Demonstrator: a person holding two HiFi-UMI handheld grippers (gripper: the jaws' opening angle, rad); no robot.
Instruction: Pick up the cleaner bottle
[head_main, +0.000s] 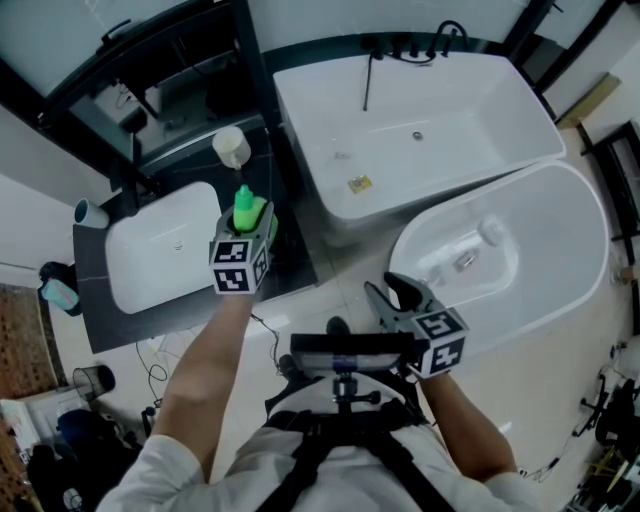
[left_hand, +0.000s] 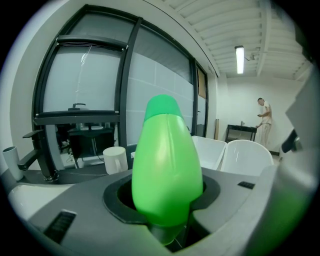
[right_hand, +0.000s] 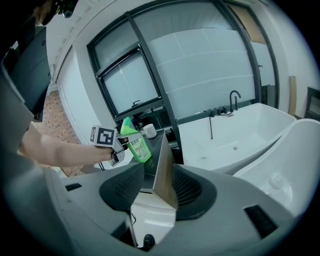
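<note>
Closest in are the person's two bare forearms reaching out from a white top, with a black camera mount (head_main: 345, 352) strapped at the chest. The right gripper (head_main: 395, 290) hangs low over the pale floor, near the rounded tub (head_main: 560, 240). Its own view shows the jaws standing apart with nothing between them, just floor and the end of the dark counter (head_main: 295, 255) showing through the gap. So that one's empty.

A bit further out, the left gripper (head_main: 250, 222) is where the action is. Its jaws are clamped on the cleaner bottle (left_hand: 166, 165), a bright green plastic one with a green cap, and the pads hug it on both sides. From the right gripper view the bottle leans over a little, label facing out, above the counter and right beside the white sink (head_main: 200, 205). Can't tell if its bottom is clear of the counter, since the right gripper's own body covers that spot.

Past the bottle a white mug (head_main: 231, 147) sits on the counter. A black tap (head_main: 140, 185) stands behind the sink, with a second cup (head_main: 90, 212) off at the left end. Beyond the counter comes a rectangular white bathtub (head_main: 450, 110) with a black faucet (head_main: 405, 45), and the rounded tub sits next to it. Way at the back, the left gripper view catches a person (left_hand: 263, 120) standing at a dark table (left_hand: 240, 131).
</note>
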